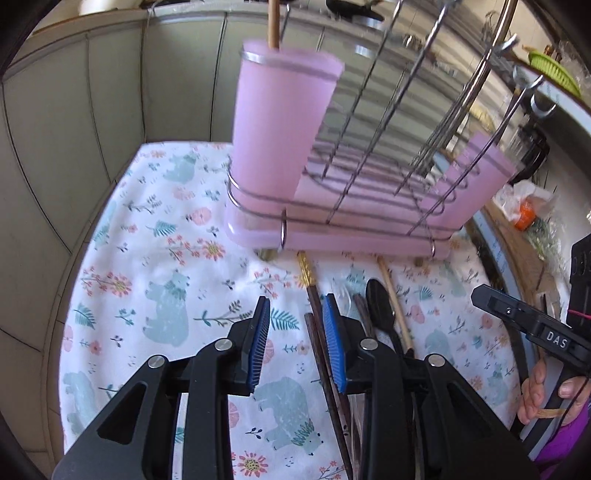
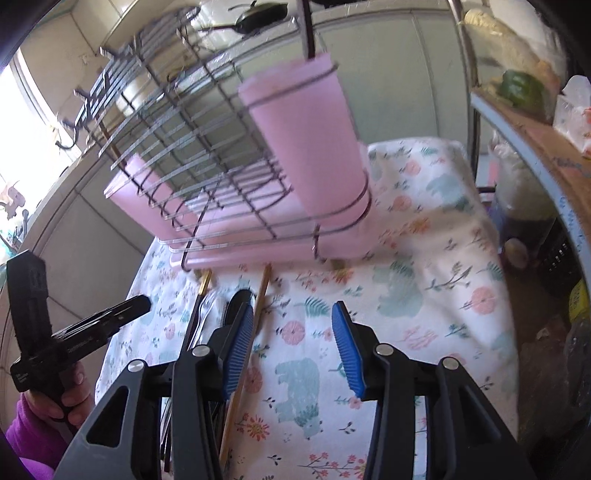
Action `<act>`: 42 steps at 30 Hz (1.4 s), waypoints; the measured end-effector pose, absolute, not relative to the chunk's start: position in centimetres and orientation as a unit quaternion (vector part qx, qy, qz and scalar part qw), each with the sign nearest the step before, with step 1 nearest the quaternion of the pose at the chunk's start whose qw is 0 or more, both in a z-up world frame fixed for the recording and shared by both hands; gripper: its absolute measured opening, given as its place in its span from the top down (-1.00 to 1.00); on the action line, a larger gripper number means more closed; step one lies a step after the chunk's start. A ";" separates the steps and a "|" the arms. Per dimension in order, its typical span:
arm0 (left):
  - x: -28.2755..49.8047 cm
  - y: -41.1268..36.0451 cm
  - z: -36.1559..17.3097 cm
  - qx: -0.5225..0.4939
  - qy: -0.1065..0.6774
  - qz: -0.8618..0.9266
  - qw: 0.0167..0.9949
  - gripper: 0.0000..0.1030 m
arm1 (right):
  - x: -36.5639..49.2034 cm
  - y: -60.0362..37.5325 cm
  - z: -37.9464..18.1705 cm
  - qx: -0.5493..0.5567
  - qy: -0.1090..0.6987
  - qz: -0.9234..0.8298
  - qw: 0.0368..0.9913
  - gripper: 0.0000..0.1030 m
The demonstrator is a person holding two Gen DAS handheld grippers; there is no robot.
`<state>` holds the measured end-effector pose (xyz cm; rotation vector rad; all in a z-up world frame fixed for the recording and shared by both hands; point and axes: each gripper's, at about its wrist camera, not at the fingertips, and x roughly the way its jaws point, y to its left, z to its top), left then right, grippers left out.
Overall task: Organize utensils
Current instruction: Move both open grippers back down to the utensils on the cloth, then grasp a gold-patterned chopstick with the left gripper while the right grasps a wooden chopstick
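utensils (image 1: 369, 325): loose pile lying on the floral cloth (image 1: 147, 258), just in front of the pink rack (image 1: 332, 221). nearest to me, my left tongs (image 1: 297, 345) are spread and hold nothing; the dark chopsticks (image 1: 317, 332) run just beside the inner face of the right-hand pad, and i cannot tell whether they touch it. just past that pad lie the black spoon (image 1: 380, 306) and a pale wooden chopstick (image 1: 395, 299), all pointing toward the rack. my right tongs (image 2: 297, 343) are likewise spread and empty, hovering low over bare cloth, with the wooden chopstick passing under the left-hand pad (image 2: 236, 350). a fork (image 2: 205, 306) shows among the pile, partly hidden

farther off, the rack carries a tall pink cup (image 1: 280, 122) at each end; the near cup in the left view already has a wooden stick (image 1: 273, 22) standing in it, and the cup (image 2: 306, 144) in the right view holds a dark stick (image 2: 308, 33)

step in hand, as i judge it: pick one utensil from the pile. to do it well i would centre a single handle between the pads, close only on that one so neighbours are not dragged, then lift clear and tip it upright over a cup

pose: both tools are pitched forward and down toward the cloth, side by side; each appears at the edge of the other's view, gripped by a hand (image 2: 70, 391) in a purple sleeve
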<state>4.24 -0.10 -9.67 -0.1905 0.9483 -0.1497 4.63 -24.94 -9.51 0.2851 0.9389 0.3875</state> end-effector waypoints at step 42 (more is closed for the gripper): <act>6.3 2.6 -11.2 -0.135 0.488 -0.050 0.861 0.90 | 7.4 -19.6 -13.4 0.118 0.529 0.180 0.821 0.87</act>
